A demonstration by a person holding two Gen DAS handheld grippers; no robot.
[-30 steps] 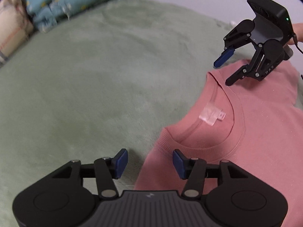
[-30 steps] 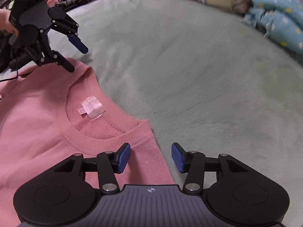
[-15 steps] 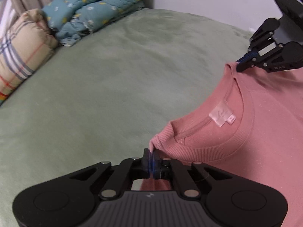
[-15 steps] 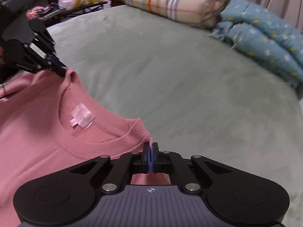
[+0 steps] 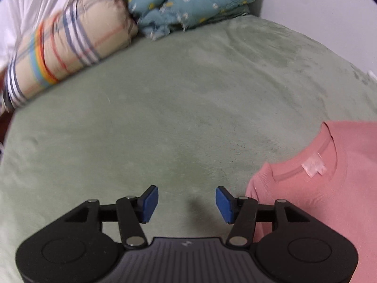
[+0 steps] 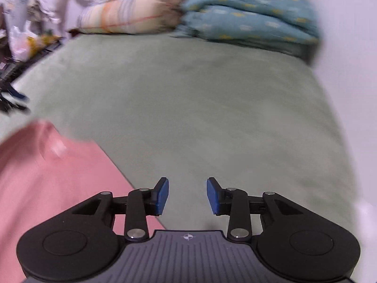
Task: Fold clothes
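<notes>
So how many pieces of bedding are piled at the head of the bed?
2: a striped pillow at the far left, and a folded blue floral quilt beside it on its right. More may be hidden.

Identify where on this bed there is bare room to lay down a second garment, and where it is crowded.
Free: the wide green bedcover between the pink sweatshirt and the bedding at the head. Both the left gripper and the right gripper are open over bare cover. Crowded: the head end, with the striped pillow and blue quilt.
</notes>
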